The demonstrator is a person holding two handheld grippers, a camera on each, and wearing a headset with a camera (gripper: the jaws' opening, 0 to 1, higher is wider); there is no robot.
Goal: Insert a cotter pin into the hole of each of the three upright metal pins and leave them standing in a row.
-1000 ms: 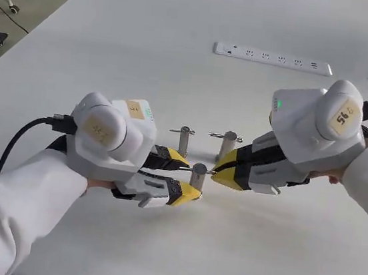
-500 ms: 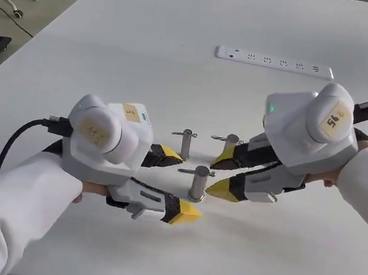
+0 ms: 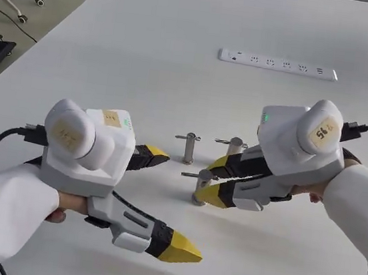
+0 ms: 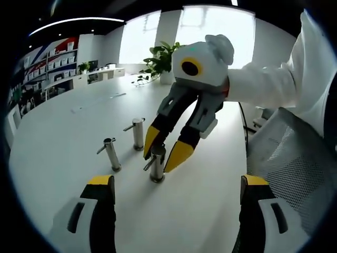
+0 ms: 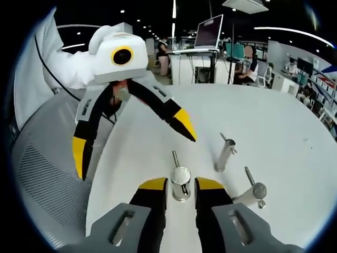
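Holds the left gripper low over the white worktop, with jaws spread wide and nothing between them. Aims it across at the right gripper, with all three pins ahead of its tips and clear of them.

Places the right gripper astride the first metal pin, one yellow-tipped jaw on each side of the shaft. Shows, in the right gripper view, jaws narrowly parted with a thin gap on either side of the shaft; no firm pinch evident. Stands the first metal pin upright on the worktop, directly between the jaw tips. Carries a cotter pin crosswise through the hole near its top, long end pointing away from the right gripper and toward the left gripper.

Locates the second metal pin beyond the first, ahead of the right gripper's tips and off to one side, apart from both grippers. Upright, with a second cotter pin through its head.

Locates the third metal pin close alongside the right gripper's upper jaw, apart from it in the right gripper view. Upright, lower part hidden behind that jaw in the head view, with a third cotter pin through its head.

Forms a loose triangle rather than a straight line: second and third side by side, first offset toward the right gripper's lower jaw.

Shows a white power strip flat on the worktop, well beyond both grippers.
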